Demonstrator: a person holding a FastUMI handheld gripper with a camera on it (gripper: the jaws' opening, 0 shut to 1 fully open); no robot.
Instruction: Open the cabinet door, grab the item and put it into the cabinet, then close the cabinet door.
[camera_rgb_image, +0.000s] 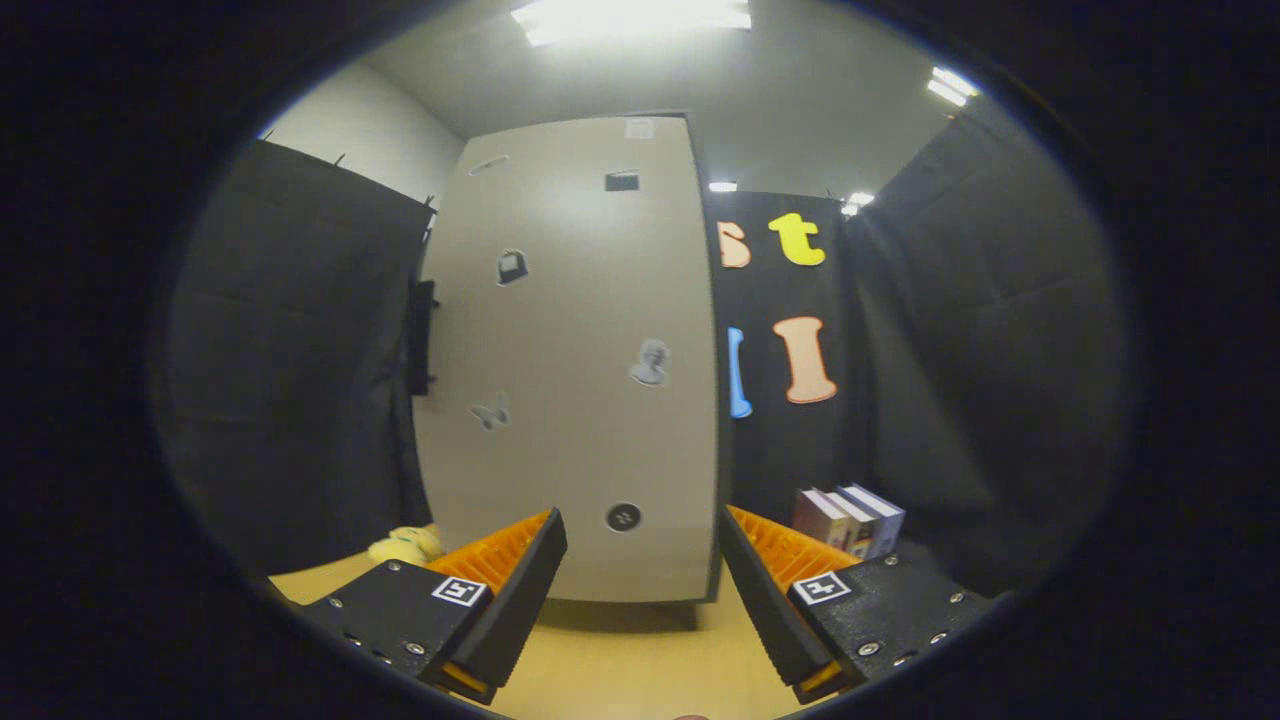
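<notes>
Cabinet door stands shut just ahead of the gripper, hiding the interior. Gripper fingers are spread wide, holding nothing. A pale yellow soft item lies on the tabletop beyond the left finger, partly hidden by it; books stand beyond the right finger.

we are looking into a recording booth rather than a lived-in room — black cloth walls hang on all sides under bright ceiling light panels. a tall pale cabinet dotted with small stickers stands on a bare wooden tabletop, with a few books propped beside it — household props set up on a stage.
</notes>
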